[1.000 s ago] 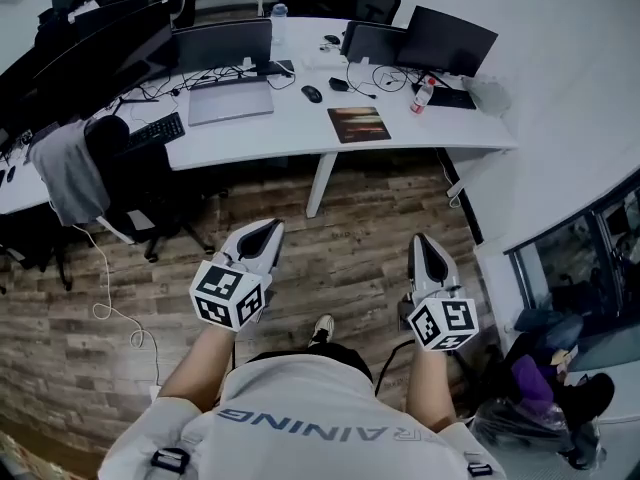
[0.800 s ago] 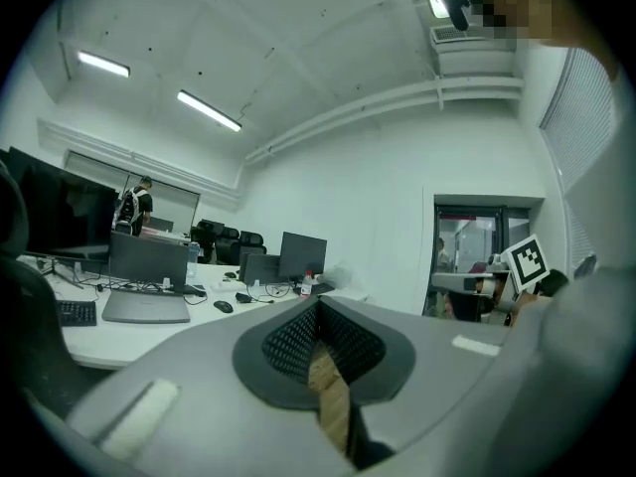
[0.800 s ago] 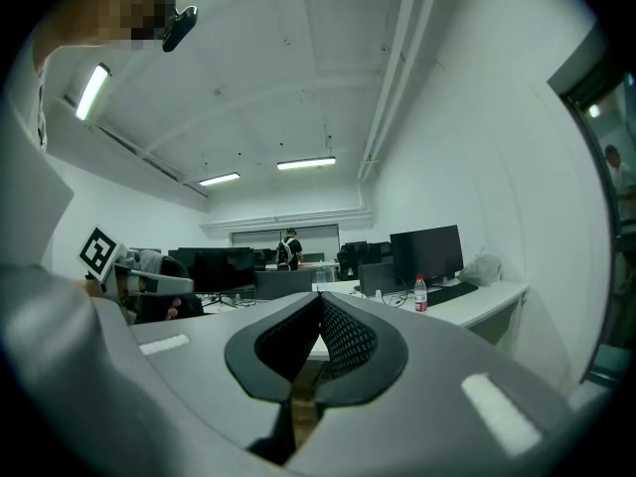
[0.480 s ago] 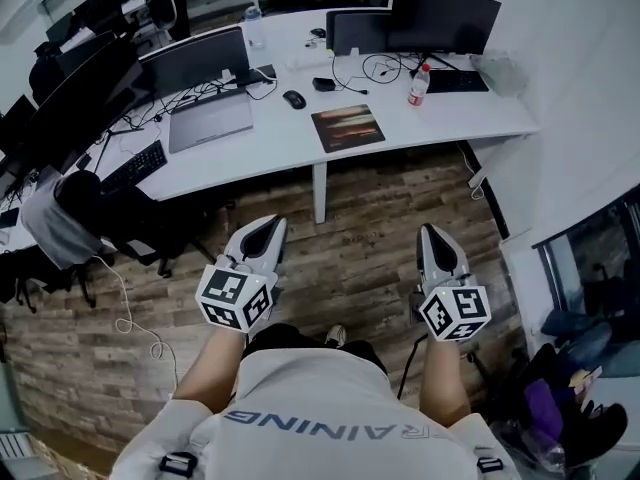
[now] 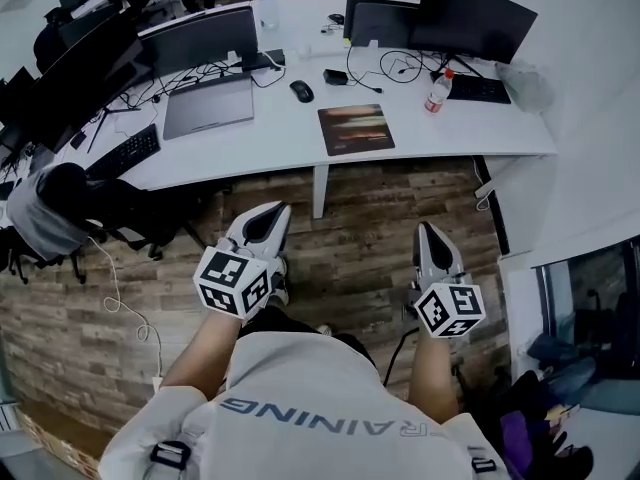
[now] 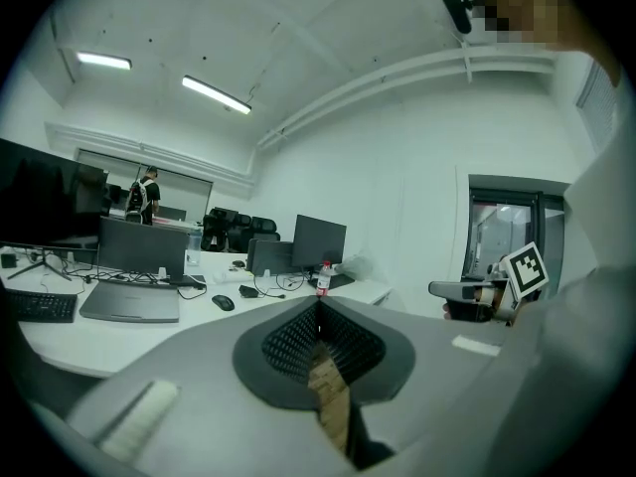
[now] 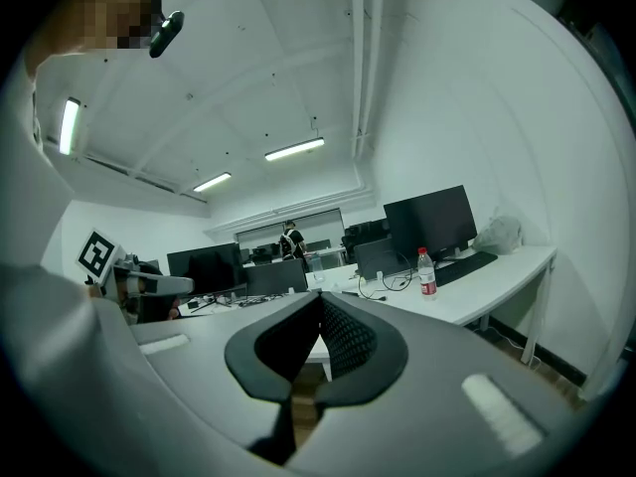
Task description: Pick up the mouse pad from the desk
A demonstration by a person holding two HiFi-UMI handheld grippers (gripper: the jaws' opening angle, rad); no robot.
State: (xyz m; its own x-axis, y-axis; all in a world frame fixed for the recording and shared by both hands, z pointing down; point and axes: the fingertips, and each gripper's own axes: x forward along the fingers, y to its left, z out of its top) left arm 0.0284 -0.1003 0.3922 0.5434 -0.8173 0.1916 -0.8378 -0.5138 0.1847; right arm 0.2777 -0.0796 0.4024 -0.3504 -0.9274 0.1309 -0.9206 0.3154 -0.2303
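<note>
2 tools show in the head view: left gripper (image 5: 272, 210) and right gripper (image 5: 425, 230) above the floor (image 5: 360, 218), well apart from the mouse pad (image 5: 356, 129) lying flat on the tabletop (image 5: 460, 136). Left gripper view: jaws together, empty. Right gripper view: jaws together, empty.

Desk (image 5: 440, 133) spans the upper frame in head view. Mouse pad (image 5: 356, 129) lies on it upper center, near the front edge. Mouse (image 5: 301, 91) up-left of pad, laptop (image 5: 208, 106) further left, keyboard (image 5: 125, 152) leftmost. Bottle (image 5: 436, 91) right of pad, before monitor (image 5: 470, 18). Left claw (image 5: 275, 211) and right claw (image 5: 426, 230) mid-frame over floor (image 5: 360, 228), short of desk.
</note>
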